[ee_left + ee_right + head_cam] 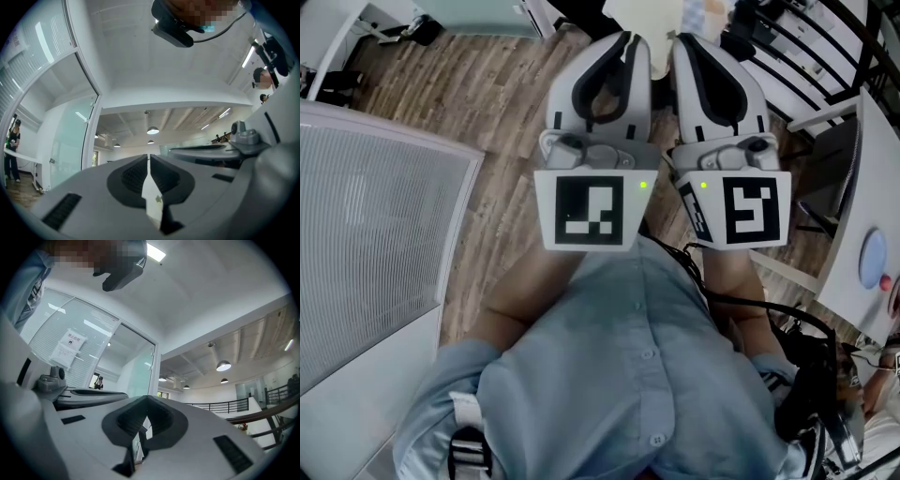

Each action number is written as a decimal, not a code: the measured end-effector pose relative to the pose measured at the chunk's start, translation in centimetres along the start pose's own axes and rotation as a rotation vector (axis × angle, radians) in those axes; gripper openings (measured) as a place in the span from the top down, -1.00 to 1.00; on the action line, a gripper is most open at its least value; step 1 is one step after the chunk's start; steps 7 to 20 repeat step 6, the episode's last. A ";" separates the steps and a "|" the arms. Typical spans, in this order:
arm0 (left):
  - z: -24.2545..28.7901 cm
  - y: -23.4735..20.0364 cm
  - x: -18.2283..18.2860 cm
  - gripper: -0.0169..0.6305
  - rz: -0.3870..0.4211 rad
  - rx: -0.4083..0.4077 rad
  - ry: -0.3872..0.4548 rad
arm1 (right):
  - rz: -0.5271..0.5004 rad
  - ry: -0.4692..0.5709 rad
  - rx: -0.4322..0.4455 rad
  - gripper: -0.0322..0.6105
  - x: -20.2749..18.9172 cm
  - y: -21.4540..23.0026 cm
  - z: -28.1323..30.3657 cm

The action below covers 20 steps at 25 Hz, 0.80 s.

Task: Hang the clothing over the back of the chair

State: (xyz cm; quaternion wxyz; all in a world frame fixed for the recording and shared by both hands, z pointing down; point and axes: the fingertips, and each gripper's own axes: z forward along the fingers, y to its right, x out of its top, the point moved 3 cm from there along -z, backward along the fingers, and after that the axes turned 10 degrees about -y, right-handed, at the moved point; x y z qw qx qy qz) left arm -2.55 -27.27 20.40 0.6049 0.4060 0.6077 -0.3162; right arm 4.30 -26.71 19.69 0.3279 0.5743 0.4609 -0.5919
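The white table (878,169) runs off the right edge.

The person wears a light-blue buttoned shirt (619,375); white left tongs (627,39) and right tongs (681,41) bear black-and-white marker cubes (589,208).

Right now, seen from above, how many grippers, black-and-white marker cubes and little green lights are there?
Grippers: 2 (left gripper, right gripper)
Marker cubes: 2 (left cube, right cube)
Green lights: 2 (left light, right light)
Total: 6
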 end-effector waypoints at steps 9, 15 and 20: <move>0.1 0.4 0.0 0.88 0.002 0.000 0.002 | 0.001 0.000 0.002 0.87 -0.1 0.3 -0.2; 0.1 0.4 0.0 0.88 0.002 0.000 0.002 | 0.001 0.000 0.002 0.87 -0.1 0.3 -0.2; 0.1 0.4 0.0 0.88 0.002 0.000 0.002 | 0.001 0.000 0.002 0.87 -0.1 0.3 -0.2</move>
